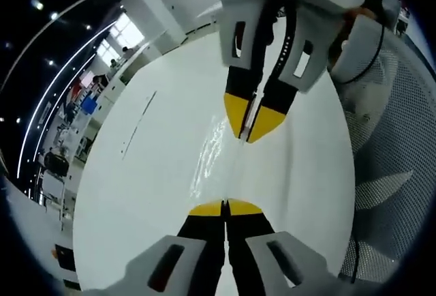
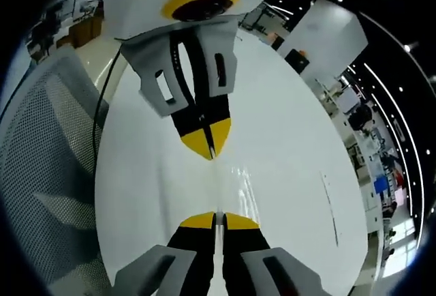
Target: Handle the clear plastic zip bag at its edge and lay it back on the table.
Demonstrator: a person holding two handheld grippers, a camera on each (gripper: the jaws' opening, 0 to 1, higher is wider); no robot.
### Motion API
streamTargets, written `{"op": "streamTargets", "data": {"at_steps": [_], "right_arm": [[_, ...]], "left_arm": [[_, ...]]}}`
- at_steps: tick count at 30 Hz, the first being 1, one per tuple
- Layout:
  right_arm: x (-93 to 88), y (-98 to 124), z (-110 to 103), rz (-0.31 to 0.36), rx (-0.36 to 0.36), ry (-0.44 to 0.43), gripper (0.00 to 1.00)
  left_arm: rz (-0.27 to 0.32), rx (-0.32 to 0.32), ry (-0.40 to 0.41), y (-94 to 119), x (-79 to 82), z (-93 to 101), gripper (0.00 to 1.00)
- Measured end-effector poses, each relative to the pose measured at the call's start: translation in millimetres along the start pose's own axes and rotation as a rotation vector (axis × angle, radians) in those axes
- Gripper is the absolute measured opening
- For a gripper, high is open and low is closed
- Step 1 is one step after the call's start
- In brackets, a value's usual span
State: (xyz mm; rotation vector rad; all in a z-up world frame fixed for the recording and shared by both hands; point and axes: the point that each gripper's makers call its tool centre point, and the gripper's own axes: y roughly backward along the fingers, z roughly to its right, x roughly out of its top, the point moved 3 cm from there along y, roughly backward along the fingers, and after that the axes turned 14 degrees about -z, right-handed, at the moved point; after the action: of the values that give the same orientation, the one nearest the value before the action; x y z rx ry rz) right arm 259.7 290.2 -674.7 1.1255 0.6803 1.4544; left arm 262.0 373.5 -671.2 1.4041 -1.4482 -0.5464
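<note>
A broad white table [image 1: 157, 173] spreads beneath two handheld grippers that face each other across a clear plastic zip bag [image 1: 218, 153], with a grey mesh chair back [image 1: 402, 173] off to one side and a lit workshop hall [image 1: 75, 105] beyond the far edge. In the left gripper view, the bag shows as a glossy, nearly invisible sheet stretched between the two tools, its sheen brightest just beside the right gripper [image 1: 246, 138], which comes in from the top with its yellow-tipped jaws pinched together on the bag's far edge. The left gripper [image 1: 225, 206] rises from the bottom of that view, its jaws pressed together with the near edge of the bag caught between the yellow tips. In the right gripper view the arrangement is mirrored: the right gripper [image 2: 219, 220] at the bottom grips one edge, the left gripper [image 2: 210, 151] hangs from the top clamped on the opposite edge, and the bag [image 2: 235, 180] runs between them over the table [image 2: 286, 139], glinting faintly. Whether the film touches the tabletop or hangs just above it cannot be told.
</note>
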Motion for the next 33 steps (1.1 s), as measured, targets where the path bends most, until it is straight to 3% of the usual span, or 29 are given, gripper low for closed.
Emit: {"op": "streamTargets", "data": {"at_steps": [33], "right_arm": [[-28.1, 4, 2, -0.033, -0.004, -0.075, 0.00]], "left_arm": [[-0.045, 0.010, 0.042, 0, -18.3, -7.3, 0.00]]}}
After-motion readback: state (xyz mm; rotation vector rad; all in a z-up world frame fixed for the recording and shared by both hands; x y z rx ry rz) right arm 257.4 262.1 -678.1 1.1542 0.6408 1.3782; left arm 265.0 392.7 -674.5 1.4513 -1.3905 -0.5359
